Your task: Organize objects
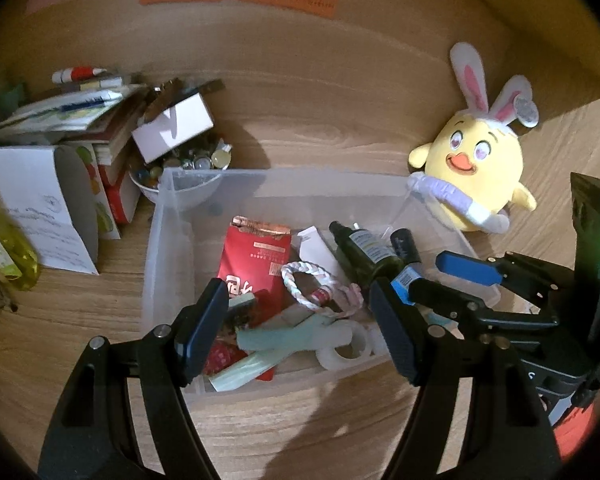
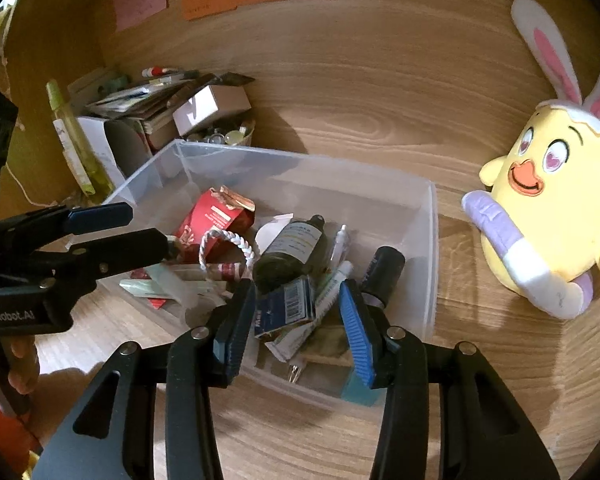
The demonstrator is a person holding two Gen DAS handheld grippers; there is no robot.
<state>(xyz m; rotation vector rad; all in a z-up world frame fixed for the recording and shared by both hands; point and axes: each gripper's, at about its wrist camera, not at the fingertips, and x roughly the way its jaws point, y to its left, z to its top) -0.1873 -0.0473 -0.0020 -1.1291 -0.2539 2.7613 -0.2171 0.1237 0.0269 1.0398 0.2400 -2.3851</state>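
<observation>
Left view: my left gripper [image 1: 300,328] hangs open and empty over the clear bin [image 1: 156,240], already well filled. Right view: my right gripper [image 2: 296,320] is released too (plush chick [image 2: 548,216] at frame right remains outside).

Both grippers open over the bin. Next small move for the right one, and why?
Probably ease the right gripper down and shut on the small blue barcoded box. Its jaws are open with the box between the fingertips, lying atop the clutter in the clear plastic bin. The left gripper is open too, holding nothing, over the teal pieces.
</observation>
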